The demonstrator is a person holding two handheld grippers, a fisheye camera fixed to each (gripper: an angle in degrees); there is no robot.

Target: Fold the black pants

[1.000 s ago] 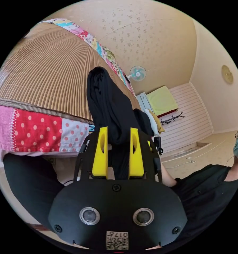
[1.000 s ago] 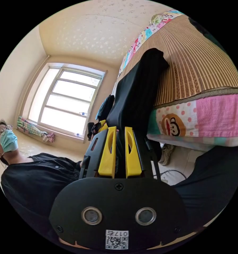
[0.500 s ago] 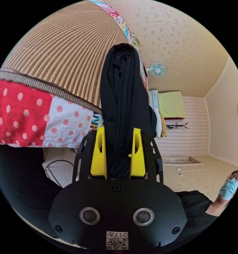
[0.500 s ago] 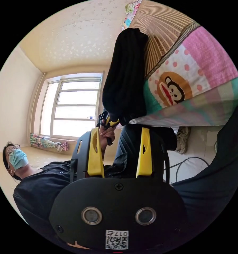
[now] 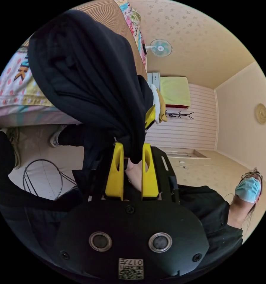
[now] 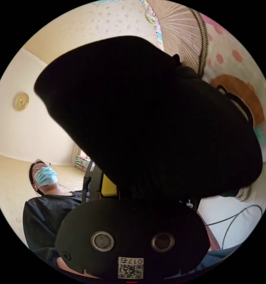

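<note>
Jaws of left gripper [image 5: 131,153] pinch black pants [image 5: 88,80].

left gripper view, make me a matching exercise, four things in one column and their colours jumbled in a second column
Things:
1. pants
2. wall fan
3. cloth on the cabinet
4. mask on the person

Colours:
A. yellow-green
B. black
C. light blue
D. teal and white

Pairs: 1-B, 2-D, 3-A, 4-C
</note>
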